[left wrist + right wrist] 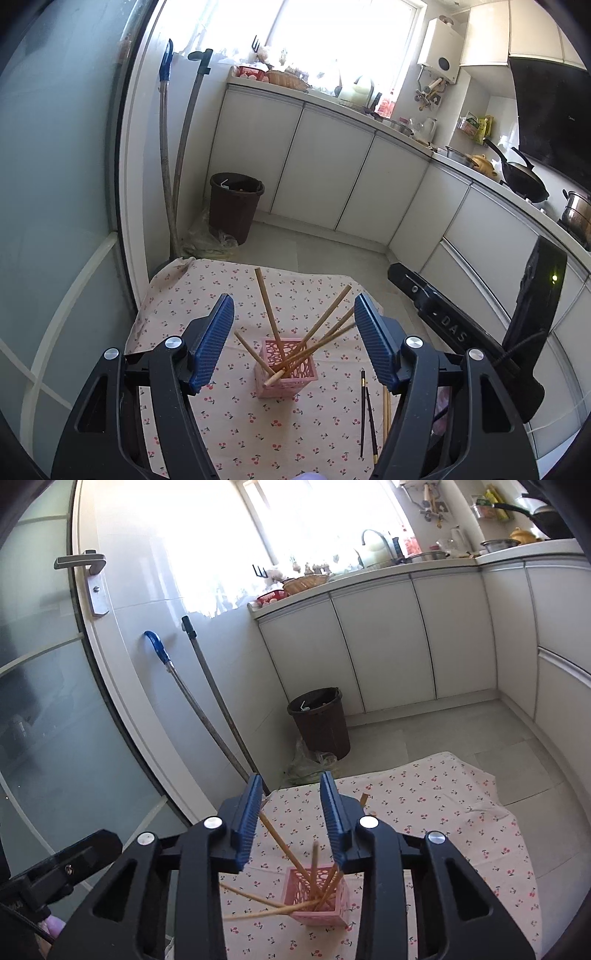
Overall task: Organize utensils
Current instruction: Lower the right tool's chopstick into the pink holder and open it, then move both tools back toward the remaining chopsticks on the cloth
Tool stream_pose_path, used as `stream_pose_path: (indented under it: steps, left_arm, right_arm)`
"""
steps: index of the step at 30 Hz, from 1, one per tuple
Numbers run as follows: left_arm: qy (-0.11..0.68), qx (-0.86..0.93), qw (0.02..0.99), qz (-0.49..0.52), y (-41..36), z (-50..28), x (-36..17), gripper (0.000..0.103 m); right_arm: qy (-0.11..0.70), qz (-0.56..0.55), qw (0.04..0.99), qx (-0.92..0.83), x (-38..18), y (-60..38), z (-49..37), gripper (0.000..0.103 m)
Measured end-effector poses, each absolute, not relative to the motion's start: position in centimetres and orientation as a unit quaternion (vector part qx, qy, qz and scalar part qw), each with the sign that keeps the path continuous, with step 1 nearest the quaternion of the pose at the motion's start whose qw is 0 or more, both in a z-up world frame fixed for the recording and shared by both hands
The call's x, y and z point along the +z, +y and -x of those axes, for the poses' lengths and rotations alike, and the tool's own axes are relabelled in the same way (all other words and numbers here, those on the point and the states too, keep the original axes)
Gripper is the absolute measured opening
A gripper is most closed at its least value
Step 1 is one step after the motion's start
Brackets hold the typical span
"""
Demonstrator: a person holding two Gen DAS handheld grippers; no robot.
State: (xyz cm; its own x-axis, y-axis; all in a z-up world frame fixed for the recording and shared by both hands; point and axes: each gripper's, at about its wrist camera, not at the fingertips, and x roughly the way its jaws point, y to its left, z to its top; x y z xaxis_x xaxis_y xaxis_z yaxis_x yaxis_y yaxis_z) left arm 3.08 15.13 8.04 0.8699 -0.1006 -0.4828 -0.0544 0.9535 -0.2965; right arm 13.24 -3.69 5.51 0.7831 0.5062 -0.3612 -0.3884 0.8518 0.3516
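A pink perforated holder [286, 369] stands on a cherry-print tablecloth [229, 421] with several wooden chopsticks [267, 308] leaning out of it. My left gripper [294, 328] is open and empty, above and just behind the holder. A pair of dark chopsticks [365, 417] and a light one [386, 410] lie on the cloth to its right. In the right wrist view, the same holder [319, 897] and chopsticks [275, 834] sit below my right gripper [290, 805], which is open and empty. The other gripper's body [465, 332] shows at right.
A brown bin [236, 205] and two mop handles [177, 155] stand on the floor against the wall beyond the table. White cabinets [332, 166] with a cluttered counter run behind. A glass door [55, 701] is at left.
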Motion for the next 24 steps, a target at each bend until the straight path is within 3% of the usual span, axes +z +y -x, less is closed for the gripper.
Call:
stream_pose_path:
  steps: [4,7,11,14,18,24]
  left_arm:
    - [0.253,-0.022,0.955,0.150,14.3,-2.8,8.4,0.065]
    - [0.257,-0.038,0.957,0.132,12.6,-2.6,8.5,0.065]
    - [0.263,-0.058,0.957,0.103,9.8,-2.5,8.2,0.065]
    - [0.276,-0.085,0.954,0.084,7.2,-2.3,7.4,0.067]
    - [0.307,-0.123,0.943,0.032,2.4,-2.2,5.2,0.069]
    - [0.387,-0.153,0.909,-0.032,-3.8,-4.7,-1.1,0.070]
  right_arm:
    - [0.222,-0.120,0.939,0.232,6.5,-5.4,-11.5,0.037]
    - [0.227,-0.142,0.939,0.215,6.8,-8.3,-10.1,0.061]
    - [0.245,-0.166,0.938,0.180,6.5,-12.6,-8.4,0.066]
    - [0.261,-0.171,0.938,0.151,5.6,-16.0,-7.2,0.076]
    - [0.294,-0.211,0.927,0.100,2.9,-21.7,-6.2,0.080]
    - [0.325,-0.356,0.866,0.135,-0.1,-30.7,-6.6,0.084]
